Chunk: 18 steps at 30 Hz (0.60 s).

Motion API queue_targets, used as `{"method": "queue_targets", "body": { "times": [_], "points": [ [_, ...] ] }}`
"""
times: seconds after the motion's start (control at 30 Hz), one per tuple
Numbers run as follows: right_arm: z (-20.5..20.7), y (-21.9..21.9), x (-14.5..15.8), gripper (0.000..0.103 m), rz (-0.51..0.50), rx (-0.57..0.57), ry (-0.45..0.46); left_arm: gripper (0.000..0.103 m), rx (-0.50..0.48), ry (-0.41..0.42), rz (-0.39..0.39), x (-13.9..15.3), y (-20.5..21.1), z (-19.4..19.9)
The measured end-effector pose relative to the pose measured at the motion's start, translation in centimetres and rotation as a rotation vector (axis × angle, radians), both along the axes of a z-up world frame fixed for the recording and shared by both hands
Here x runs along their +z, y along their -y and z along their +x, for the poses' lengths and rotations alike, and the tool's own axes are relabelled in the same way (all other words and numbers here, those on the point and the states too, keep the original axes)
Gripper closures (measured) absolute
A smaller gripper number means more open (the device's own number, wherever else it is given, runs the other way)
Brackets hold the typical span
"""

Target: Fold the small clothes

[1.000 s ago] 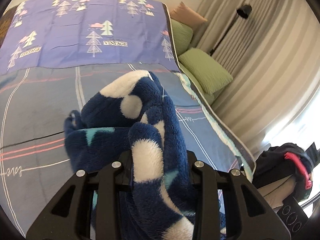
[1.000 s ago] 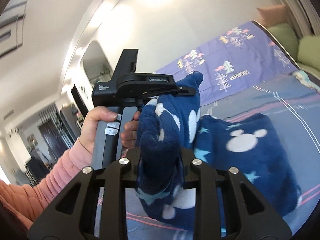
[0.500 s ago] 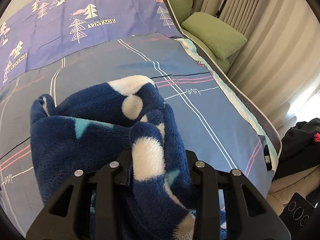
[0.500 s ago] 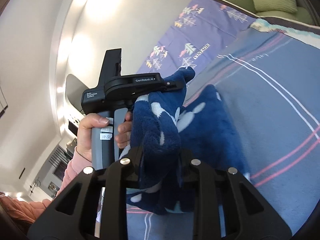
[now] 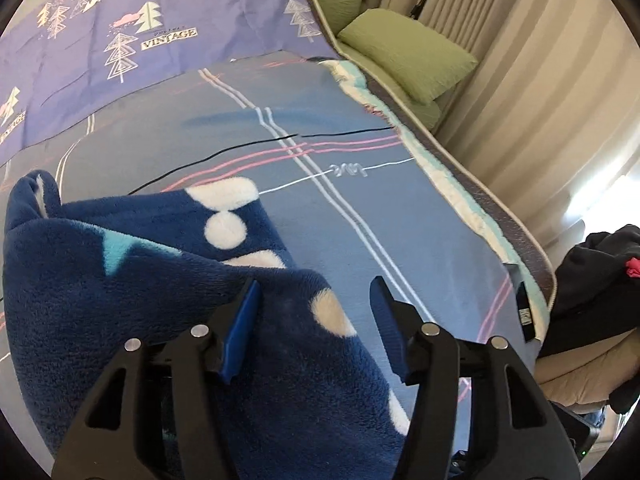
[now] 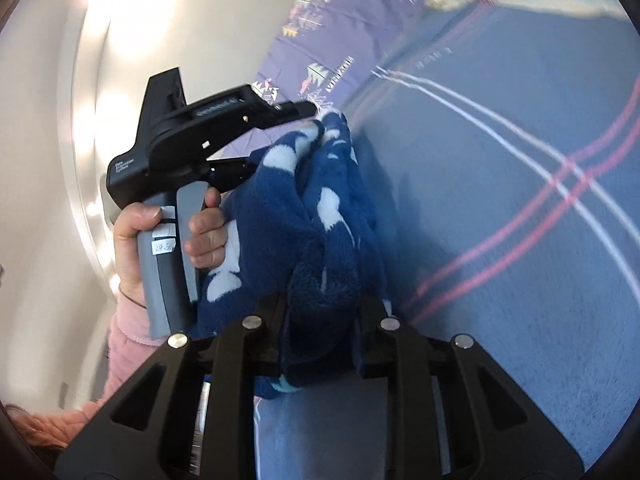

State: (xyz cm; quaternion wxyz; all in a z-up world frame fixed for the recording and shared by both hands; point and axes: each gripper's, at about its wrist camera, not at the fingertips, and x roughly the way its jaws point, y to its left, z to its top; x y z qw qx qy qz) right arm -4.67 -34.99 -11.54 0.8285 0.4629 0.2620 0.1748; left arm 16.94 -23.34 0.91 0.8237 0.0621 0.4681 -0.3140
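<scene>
A fluffy navy garment (image 5: 160,292) with white dots and pale blue stars lies on the blue striped bed cover (image 5: 360,184). My left gripper (image 5: 316,304) is open just above the garment's right edge, the cloth lying under and between its fingers. In the right wrist view my right gripper (image 6: 322,308) is shut on a bunched fold of the same garment (image 6: 320,216), which hangs from it. The left gripper's black body (image 6: 208,144) and the hand holding it show beside that fold.
Green pillows (image 5: 404,52) lie along the bed's right edge, with curtains (image 5: 532,92) behind. A purple sheet with tree prints (image 5: 140,32) covers the head of the bed. Dark clothes (image 5: 592,280) are piled off the right side.
My left gripper has opened and let go of the garment, which has dropped flat on the bed. Both grippers have lowered toward the cover. The right gripper keeps its hold.
</scene>
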Motion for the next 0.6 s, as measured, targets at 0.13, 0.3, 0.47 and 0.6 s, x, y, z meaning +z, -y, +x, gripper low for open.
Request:
{"method": "queue_targets", "body": {
  "times": [0.13, 0.3, 0.47, 0.6],
  "points": [
    [-0.4, -0.3, 1.0, 0.07, -0.078, 0.01, 0.005, 0.046, -0.036, 0.051, -0.114, 3.3, -2.1, -2.3],
    [-1.7, -0.1, 1.9, 0.046, -0.211, -0.046, 0.012, 0.031, -0.011, 0.259, -0.104, 6.4, -7.7, -6.2],
    [-2.8, 0.6, 3.4, 0.048, -0.275, -0.059, 0.079, 0.029, 0.081, 0.323, -0.021, 4.2, -14.2, -8.2],
    [-1.7, 0.8, 5.5, 0.057, -0.314, -0.035, 0.126, 0.029, 0.089, 0.257, -0.019, 1.3, -15.5, -8.0]
  ]
}}
